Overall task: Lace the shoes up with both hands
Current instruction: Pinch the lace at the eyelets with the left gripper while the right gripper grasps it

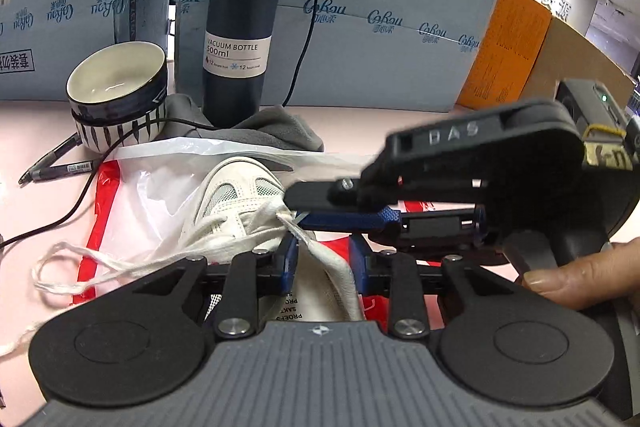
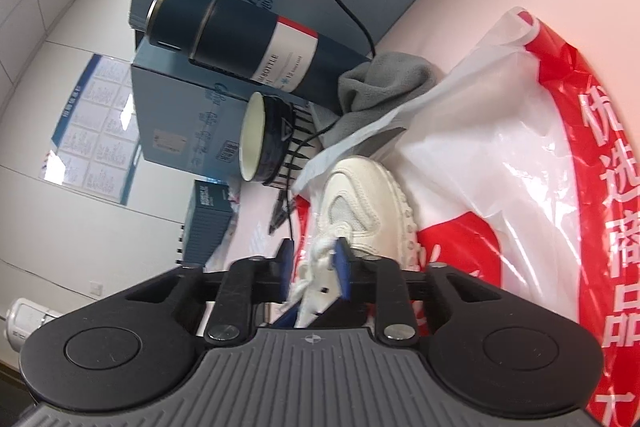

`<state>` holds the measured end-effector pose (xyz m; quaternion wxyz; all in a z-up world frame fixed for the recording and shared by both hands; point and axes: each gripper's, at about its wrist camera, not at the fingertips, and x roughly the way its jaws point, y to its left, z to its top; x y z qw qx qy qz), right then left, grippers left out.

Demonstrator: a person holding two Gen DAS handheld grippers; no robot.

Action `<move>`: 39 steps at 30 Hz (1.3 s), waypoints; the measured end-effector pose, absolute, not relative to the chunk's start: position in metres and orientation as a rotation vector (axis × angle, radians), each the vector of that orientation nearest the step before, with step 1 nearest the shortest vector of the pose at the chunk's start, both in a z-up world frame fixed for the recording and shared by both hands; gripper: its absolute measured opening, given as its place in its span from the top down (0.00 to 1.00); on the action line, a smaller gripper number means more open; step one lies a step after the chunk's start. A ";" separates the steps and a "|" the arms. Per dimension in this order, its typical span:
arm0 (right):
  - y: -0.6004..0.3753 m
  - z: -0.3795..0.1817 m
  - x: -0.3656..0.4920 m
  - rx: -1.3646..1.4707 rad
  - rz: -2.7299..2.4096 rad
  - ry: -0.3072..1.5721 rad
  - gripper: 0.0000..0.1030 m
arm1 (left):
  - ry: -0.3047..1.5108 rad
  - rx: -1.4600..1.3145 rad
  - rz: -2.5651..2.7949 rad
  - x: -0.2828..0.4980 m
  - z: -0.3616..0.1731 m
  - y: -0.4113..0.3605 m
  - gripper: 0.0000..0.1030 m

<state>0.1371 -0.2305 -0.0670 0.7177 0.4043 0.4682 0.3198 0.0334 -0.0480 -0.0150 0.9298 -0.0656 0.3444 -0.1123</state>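
A white sneaker (image 1: 240,195) rests on a red-and-white plastic bag (image 1: 132,211). The left gripper (image 1: 324,259) straddles the tongue (image 1: 340,279), apparently steadying it, while the right gripper (image 1: 298,211) pinches a shoelace (image 1: 280,213), probably for threading.

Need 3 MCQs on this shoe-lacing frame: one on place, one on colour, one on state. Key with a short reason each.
1. The shoe rests:
A) on the plastic bag
B) on top of a carton
C) on the floor

2. The body of the bottle is:
A) orange
B) dark blue
C) white

3. The bowl is:
A) upright and empty
B) turned upside down
C) filled with pens

Key:
1 A: the red and white bag spreads out under and around the shoe.
2 B: only its label is white.
3 A: its rim faces up and the pale inside is bare.
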 end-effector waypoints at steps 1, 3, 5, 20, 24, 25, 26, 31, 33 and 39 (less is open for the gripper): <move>-0.232 -0.070 0.137 0.908 0.698 1.039 0.91 | 0.705 -0.132 -0.230 0.033 -0.015 -0.048 0.76; -0.237 -0.078 0.136 0.968 0.684 1.047 0.94 | 0.706 -0.128 -0.229 0.033 -0.015 -0.049 0.76; -0.242 -0.087 0.135 1.058 0.680 1.055 0.95 | 0.706 -0.129 -0.228 0.033 -0.015 -0.049 0.76; -0.266 -0.133 0.123 1.630 0.707 0.989 0.94 | 0.670 -0.149 -0.221 0.030 -0.013 -0.045 0.75; -0.268 -0.119 0.122 1.531 0.727 0.981 0.94 | 0.667 -0.164 -0.220 0.030 -0.015 -0.043 0.78; -0.267 -0.119 0.121 1.540 0.731 0.984 0.94 | 0.669 -0.166 -0.221 0.030 -0.015 -0.042 0.78; -0.266 -0.119 0.121 1.548 0.734 0.987 0.94 | 0.669 -0.164 -0.219 0.030 -0.015 -0.043 0.78; -0.267 -0.129 0.116 1.632 0.727 0.991 0.94 | 0.667 -0.167 -0.218 0.030 -0.016 -0.042 0.78; -0.269 -0.133 0.114 1.677 0.725 0.975 0.94 | 0.665 -0.167 -0.216 0.029 -0.016 -0.042 0.78; -0.274 -0.137 0.113 1.779 0.731 0.927 0.94 | 0.666 -0.163 -0.215 0.029 -0.016 -0.044 0.78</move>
